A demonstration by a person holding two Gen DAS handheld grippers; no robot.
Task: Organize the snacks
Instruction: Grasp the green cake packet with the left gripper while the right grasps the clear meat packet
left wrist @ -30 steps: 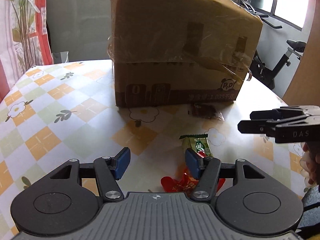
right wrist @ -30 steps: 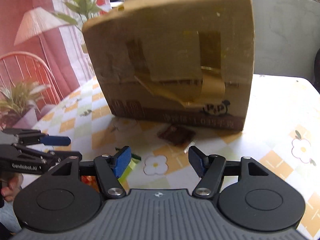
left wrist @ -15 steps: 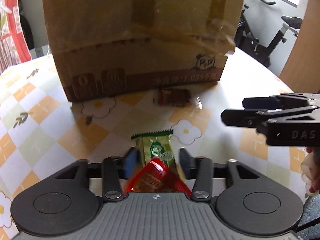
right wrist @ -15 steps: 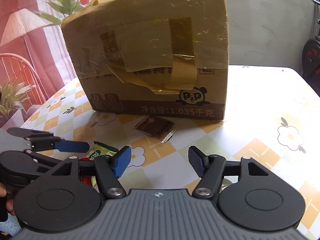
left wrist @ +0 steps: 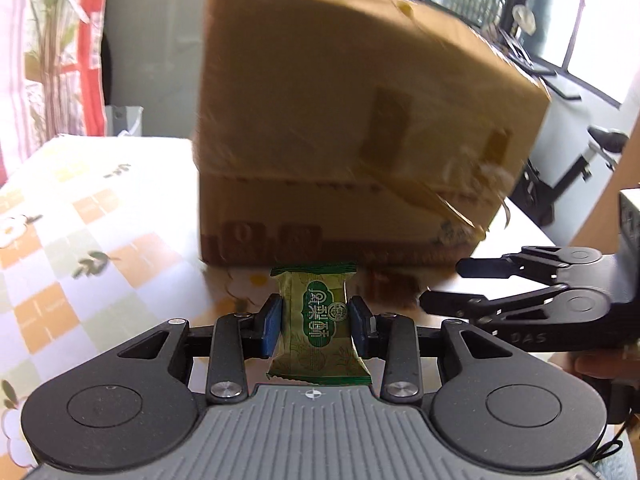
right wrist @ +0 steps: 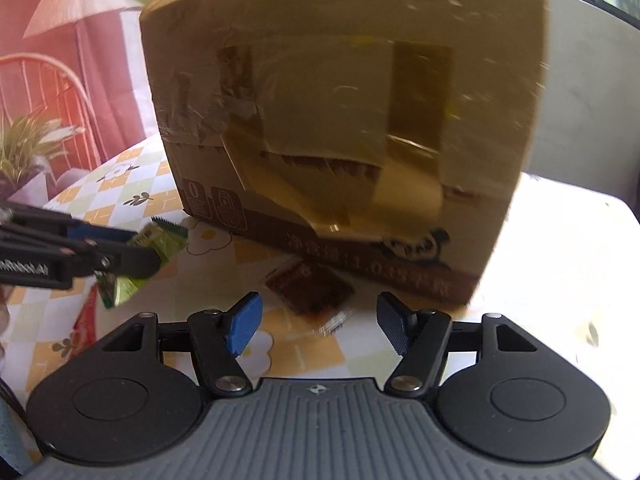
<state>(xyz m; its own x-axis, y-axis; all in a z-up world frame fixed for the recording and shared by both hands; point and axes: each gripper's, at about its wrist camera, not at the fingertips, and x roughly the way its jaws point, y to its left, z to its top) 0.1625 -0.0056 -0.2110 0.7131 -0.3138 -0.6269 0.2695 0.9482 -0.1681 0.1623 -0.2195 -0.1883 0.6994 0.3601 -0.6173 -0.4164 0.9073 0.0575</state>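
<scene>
My left gripper (left wrist: 316, 316) is closing on a green snack packet (left wrist: 314, 360); both blue pads press its sides and it hangs upright, off the table. In the right wrist view the same packet (right wrist: 164, 238) shows in the left gripper (right wrist: 146, 248) at the left edge. My right gripper (right wrist: 318, 316) stands open with nothing between its pads, just short of a brown snack packet (right wrist: 310, 290) lying against the foot of the cardboard box (right wrist: 340, 100). A red snack packet (right wrist: 86, 316) lies on the table below the left gripper. The right gripper (left wrist: 442, 285) also shows at the right of the left wrist view.
The big taped cardboard box (left wrist: 360, 120) fills the middle of the table (right wrist: 540, 280), which has a checked flower cloth. An exercise bike (left wrist: 580, 168) stands behind on the right; a red chair (right wrist: 40, 88) and a plant (right wrist: 28, 148) on the left.
My left gripper has shut on the green packet and raised it off the table; the red packet has left its view. The right gripper has moved closer to the brown packet.
</scene>
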